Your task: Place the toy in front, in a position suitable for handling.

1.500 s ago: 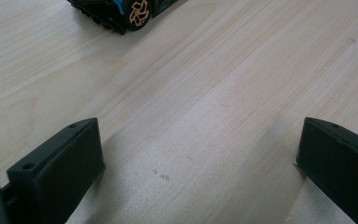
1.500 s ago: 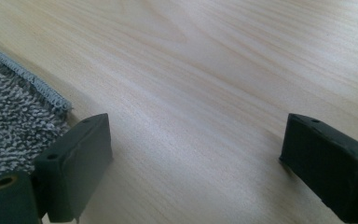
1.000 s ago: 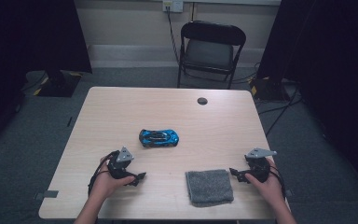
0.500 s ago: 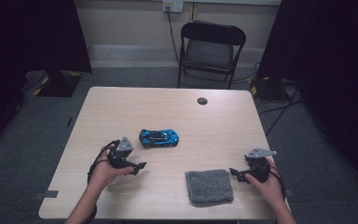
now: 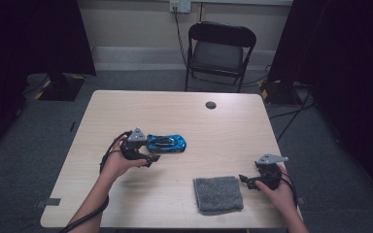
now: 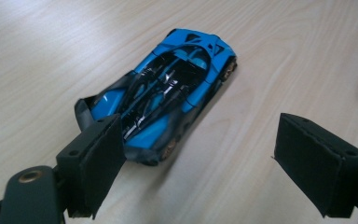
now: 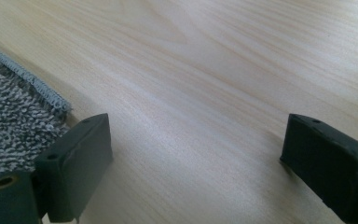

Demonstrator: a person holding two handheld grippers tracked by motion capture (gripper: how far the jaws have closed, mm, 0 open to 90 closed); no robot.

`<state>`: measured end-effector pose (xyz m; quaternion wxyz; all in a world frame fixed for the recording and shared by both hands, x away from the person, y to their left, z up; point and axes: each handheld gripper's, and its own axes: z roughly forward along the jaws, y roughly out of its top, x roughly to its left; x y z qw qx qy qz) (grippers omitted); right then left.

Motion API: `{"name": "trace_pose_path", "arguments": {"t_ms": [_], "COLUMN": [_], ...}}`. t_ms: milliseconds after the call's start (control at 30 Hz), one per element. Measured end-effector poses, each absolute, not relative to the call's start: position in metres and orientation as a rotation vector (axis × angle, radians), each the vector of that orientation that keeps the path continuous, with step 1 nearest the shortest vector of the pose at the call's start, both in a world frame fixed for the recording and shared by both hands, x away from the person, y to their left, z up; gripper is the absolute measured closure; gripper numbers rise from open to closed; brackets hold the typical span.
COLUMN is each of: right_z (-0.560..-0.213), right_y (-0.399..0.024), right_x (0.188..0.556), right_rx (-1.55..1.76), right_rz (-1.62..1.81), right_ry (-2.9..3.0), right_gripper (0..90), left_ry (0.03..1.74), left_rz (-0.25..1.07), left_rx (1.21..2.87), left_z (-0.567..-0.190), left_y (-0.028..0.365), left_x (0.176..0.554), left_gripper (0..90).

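Note:
A blue and black toy car (image 5: 166,143) (image 6: 163,100) lies on its wheels near the middle of the light wooden table (image 5: 184,116). My left gripper (image 5: 151,158) (image 6: 200,177) is open just at the car's left end, its left jaw close beside the car's near corner, nothing held. A grey cloth (image 5: 217,194) (image 7: 9,116) lies flat near the front edge. My right gripper (image 5: 245,180) (image 7: 193,172) rests open on bare wood just right of the cloth, its left jaw at the cloth's hem.
A small dark round disc (image 5: 211,105) sits near the table's far edge. A black folding chair (image 5: 218,51) stands behind the table. Cables run on the floor at the right.
My left gripper has travelled up and to the right, from the table's front left to the car's left end. The right gripper, car and cloth have stayed put.

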<state>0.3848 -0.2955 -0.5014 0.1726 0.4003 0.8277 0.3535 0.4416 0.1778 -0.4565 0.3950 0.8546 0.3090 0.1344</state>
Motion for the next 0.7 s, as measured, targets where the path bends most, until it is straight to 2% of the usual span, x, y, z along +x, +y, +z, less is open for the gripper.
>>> {"name": "trace_pose_path", "arguments": {"t_ms": [700], "right_z": [-0.501], "right_y": [-0.296], "right_x": [0.385], "right_rx": [1.135], "right_rz": [1.003], "right_ry": [2.349], "right_gripper": [7.5], "left_ry": [0.726], "left_rz": [0.366], "left_rx": [2.213], "left_z": [-0.464], "left_y": [0.154], "left_x": [0.486], "left_gripper": [15.6]}}
